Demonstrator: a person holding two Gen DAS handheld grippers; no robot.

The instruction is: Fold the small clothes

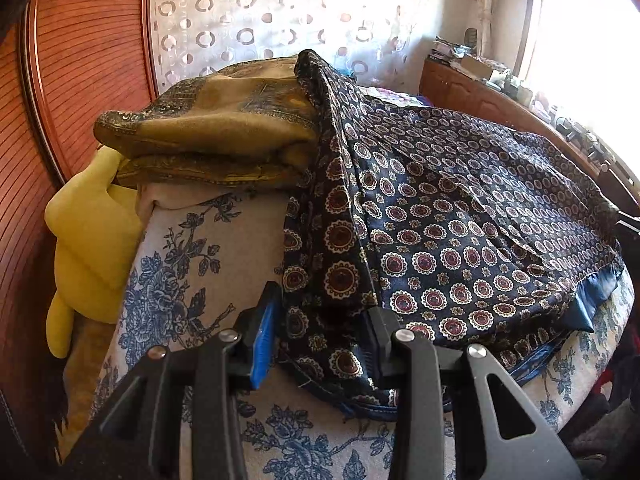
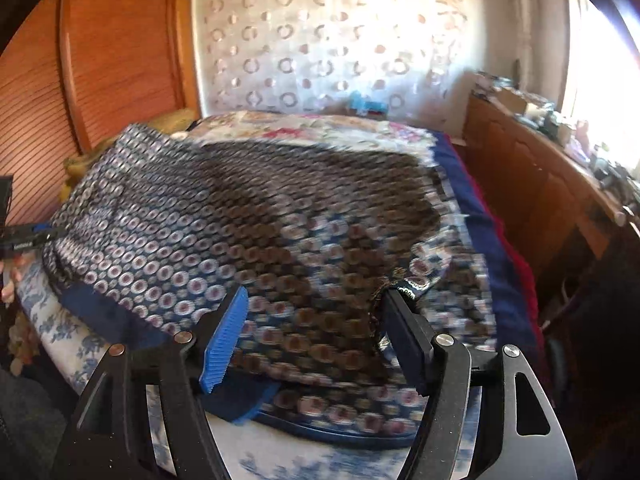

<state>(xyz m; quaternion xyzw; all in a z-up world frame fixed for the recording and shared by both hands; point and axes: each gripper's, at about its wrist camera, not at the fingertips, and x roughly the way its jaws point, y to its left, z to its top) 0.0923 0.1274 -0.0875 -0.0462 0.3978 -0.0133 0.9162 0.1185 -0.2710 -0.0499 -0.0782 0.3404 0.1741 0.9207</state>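
Note:
A dark navy garment [image 1: 460, 208] printed with round red and white medallions lies spread over the bed, one long fold draped up over its left side. My left gripper [image 1: 320, 320] stands open at its near left edge; loose fabric fills the gap between the blue pad and the black one, unpinched. The right wrist view is blurred. There the same garment [image 2: 248, 216] covers the bed, and my right gripper [image 2: 316, 300] hangs wide open just above its near part. A small corner of fabric rests on the tip of its right finger [image 2: 400, 308]. The left gripper [image 2: 24, 236] shows at the far left edge.
The bed has a white sheet with blue flowers [image 1: 192, 256]. A folded ochre cloth [image 1: 208, 128] sits on a stack at the back left, beside a yellow cushion [image 1: 88, 240]. A wooden slatted wardrobe [image 1: 80, 60] stands left, a cluttered wooden cabinet [image 2: 540, 168] right under a bright window.

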